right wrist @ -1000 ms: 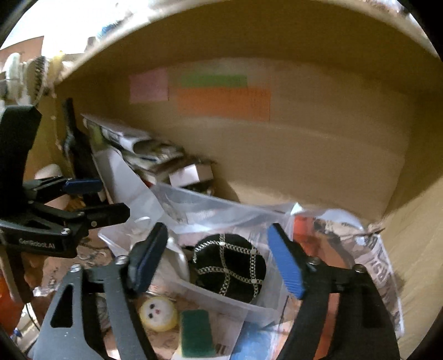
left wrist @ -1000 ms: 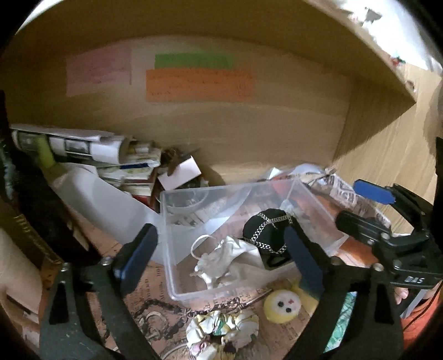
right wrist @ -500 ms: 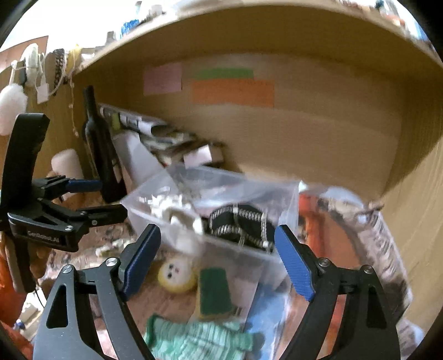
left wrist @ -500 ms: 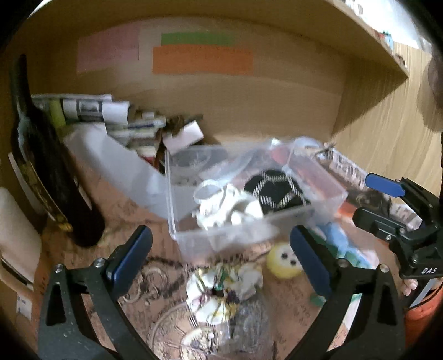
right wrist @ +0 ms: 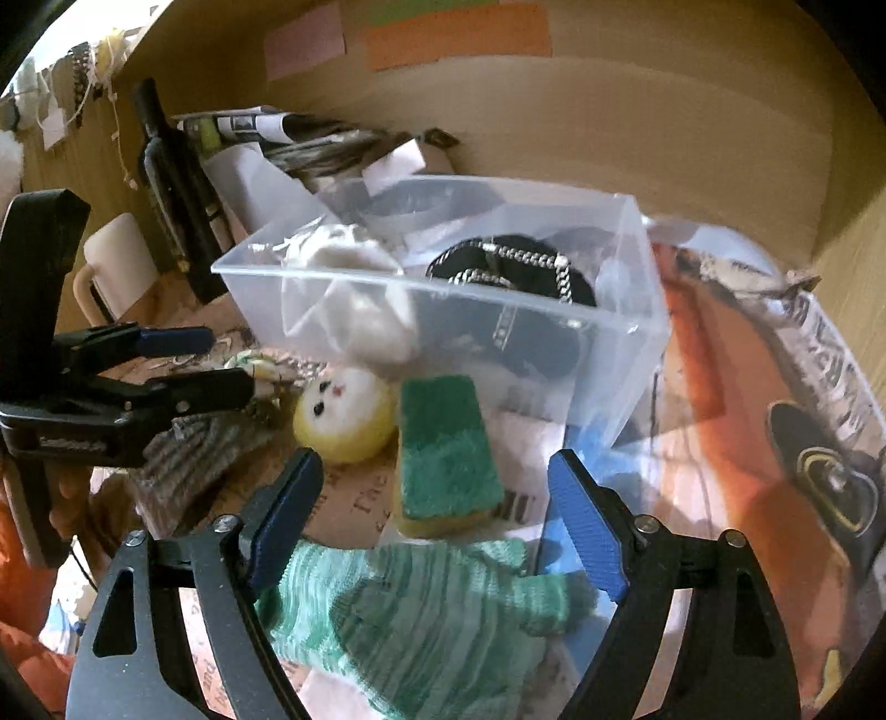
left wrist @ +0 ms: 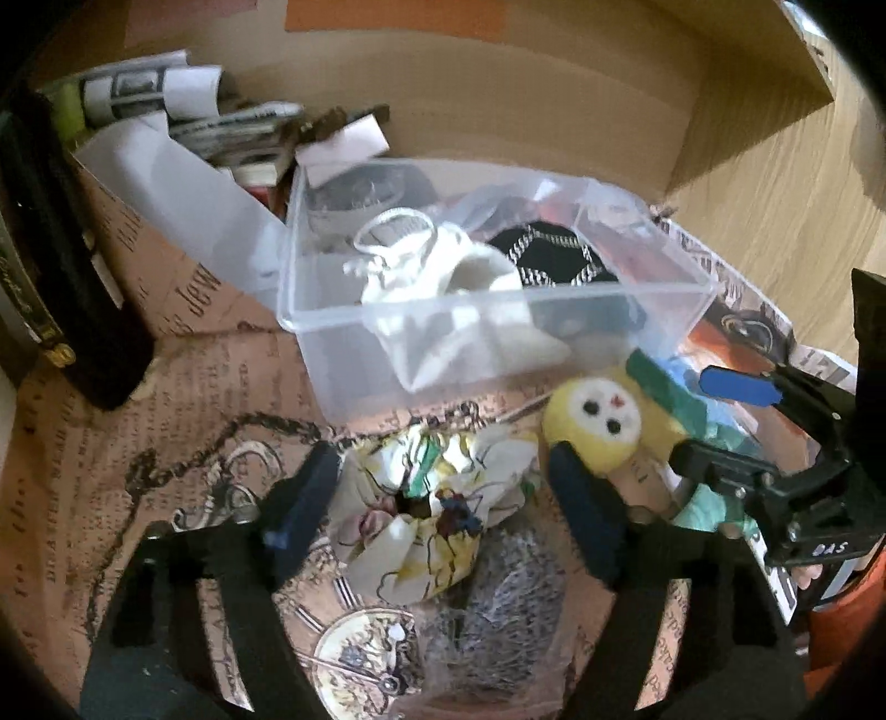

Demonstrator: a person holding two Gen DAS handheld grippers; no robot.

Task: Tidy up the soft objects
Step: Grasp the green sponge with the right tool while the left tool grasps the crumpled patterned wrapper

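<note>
Both jaws are closing, the left gripper (left wrist: pixel 443 498) around a floral scrunchie (left wrist: pixel 426 504) and the right gripper (right wrist: pixel 437 515) over a green glove (right wrist: pixel 421 615), neither yet clasped.

Setting: wooden alcove with a tan back panel (right wrist: pixel 637 122). Panel carries 3 paper notes: 1 pink (right wrist: pixel 304 39), 1 green, 1 orange (right wrist: pixel 459 36). Side panel (left wrist: pixel 736 111), same wood, at right. Tabletop (left wrist: pixel 66 476) lined with brown newsprint-pattern paper. Rear left corner: stack of rolled newspapers (left wrist: pixel 149 88); 1 dark bottle (right wrist: pixel 171 183), upright. Lighting: warm, dim; brighter beyond the upper left edge.
</note>
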